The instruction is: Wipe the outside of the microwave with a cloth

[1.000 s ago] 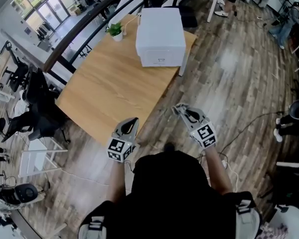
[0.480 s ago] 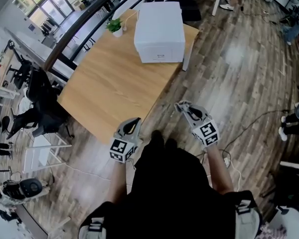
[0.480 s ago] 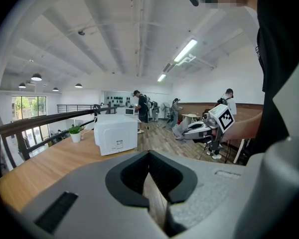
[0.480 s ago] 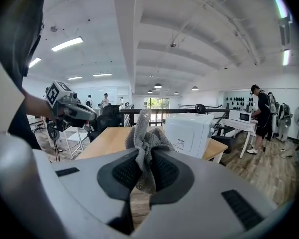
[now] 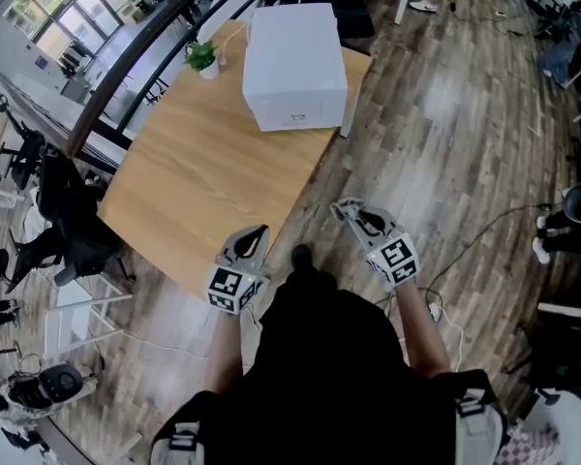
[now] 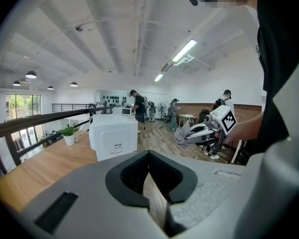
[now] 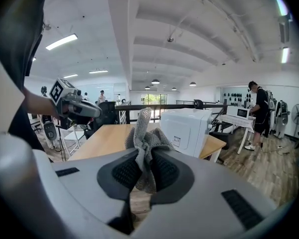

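In the head view the person stands on the wood floor [image 5: 445, 134] off the near corner of the table [image 5: 208, 177]. Both tools are held low, well apart from the white microwave [image 5: 292, 51]. The microwave sits at the table's far end, beside a small potted plant [image 5: 201, 58]. The right tool [image 7: 144, 172] has jaws clamped on a grey mesh cloth [image 7: 144, 141] that bunches up above them, which only its own view makes plain. The left tool [image 6: 150, 178] shows its jaws drawn almost together, with only a thin sliver of floor between them.
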Available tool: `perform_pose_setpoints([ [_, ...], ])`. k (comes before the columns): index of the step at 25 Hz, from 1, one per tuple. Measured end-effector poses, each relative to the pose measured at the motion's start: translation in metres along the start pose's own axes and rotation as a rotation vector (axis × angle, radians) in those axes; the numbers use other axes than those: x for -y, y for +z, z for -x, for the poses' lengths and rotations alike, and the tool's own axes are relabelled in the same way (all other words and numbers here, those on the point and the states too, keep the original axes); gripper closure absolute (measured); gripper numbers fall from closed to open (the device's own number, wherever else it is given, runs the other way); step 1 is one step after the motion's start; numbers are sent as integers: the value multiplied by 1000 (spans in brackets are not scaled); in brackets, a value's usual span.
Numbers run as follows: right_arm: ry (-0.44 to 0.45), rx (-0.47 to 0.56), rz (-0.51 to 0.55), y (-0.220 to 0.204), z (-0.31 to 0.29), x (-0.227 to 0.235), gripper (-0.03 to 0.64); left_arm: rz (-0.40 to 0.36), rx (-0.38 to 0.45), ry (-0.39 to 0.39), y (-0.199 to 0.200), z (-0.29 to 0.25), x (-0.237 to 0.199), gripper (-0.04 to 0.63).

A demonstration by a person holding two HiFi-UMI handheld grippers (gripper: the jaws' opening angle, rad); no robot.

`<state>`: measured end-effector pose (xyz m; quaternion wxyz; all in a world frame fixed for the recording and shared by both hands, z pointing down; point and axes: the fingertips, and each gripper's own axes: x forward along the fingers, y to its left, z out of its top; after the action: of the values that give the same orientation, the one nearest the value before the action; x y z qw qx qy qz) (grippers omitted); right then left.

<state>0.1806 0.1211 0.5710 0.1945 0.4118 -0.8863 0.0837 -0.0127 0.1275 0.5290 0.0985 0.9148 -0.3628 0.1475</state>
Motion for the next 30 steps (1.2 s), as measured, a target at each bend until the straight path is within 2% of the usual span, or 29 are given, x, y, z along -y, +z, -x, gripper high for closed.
perform_pose_setpoints([
  [4,-18,19,-26,14,-20,22,580,8,-7,-3,1,-12,-23,597],
  [10,-15,24,-6,44,-59,39,580,22,-5,0,13,-30,-66,597],
  [20,-9,1,-4,49,-102,42,578,17,-8,-12,9,-46,-108,597],
  [24,-13,-11,-18,54,-119,43,578,28,16,-9,10,-48,-127,597],
  [30,11,28,7,69,-158,37,578,41,41,-30,8,-57,-147,597],
])
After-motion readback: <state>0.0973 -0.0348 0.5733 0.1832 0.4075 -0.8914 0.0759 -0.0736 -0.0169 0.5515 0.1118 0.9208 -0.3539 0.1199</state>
